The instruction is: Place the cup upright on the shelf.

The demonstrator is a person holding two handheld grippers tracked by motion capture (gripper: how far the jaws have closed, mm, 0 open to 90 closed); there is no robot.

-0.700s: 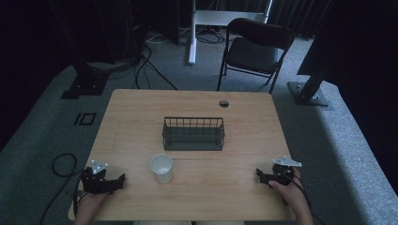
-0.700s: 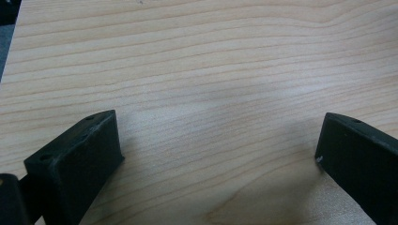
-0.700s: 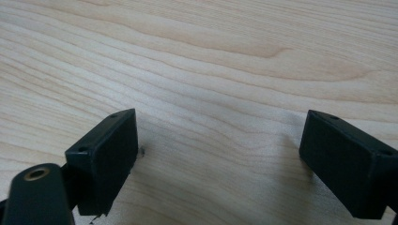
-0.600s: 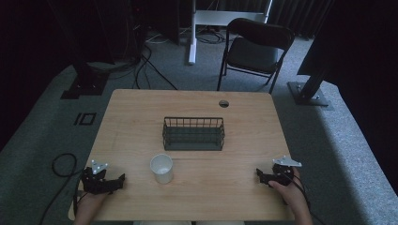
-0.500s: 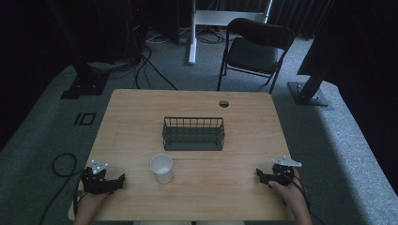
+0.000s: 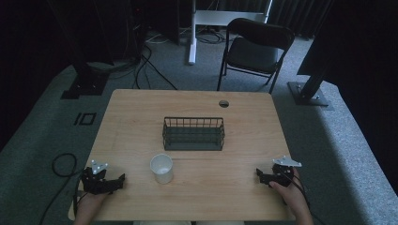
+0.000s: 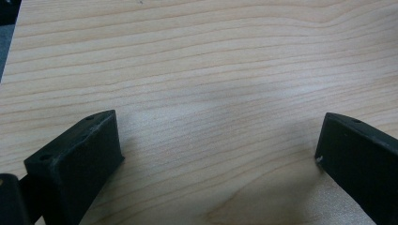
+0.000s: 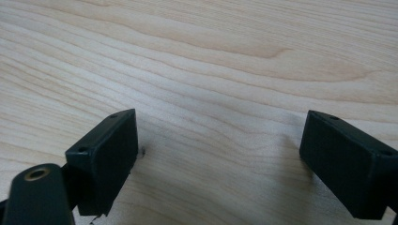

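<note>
A person is sitting at a light wooden table (image 6: 141,108), holding a two-jaw gripper in each hand. The left gripper (image 6: 121,180) is resting near the table's near-left corner, its tips pointing right toward a white paper cup (image 6: 161,168). The cup is standing upright, mouth up, near the left gripper but apart from it. In the left gripper view, the left gripper (image 7: 218,154) is showing its two black jaws spread wide apart with nothing but bare wood grain between them.

The right gripper (image 6: 259,174) is lying near the table's near-right edge, with the person's hand (image 6: 292,192) wrapped around it, and it is pointing left, well apart from the cup. In the right gripper view, the right gripper (image 8: 218,150) is also gaping wide and gripping nothing.

A black wire basket (image 6: 193,123) is sitting at the middle of the table, just beyond the cup. A black folding chair (image 6: 256,44) is standing on the floor past the far edge.
</note>
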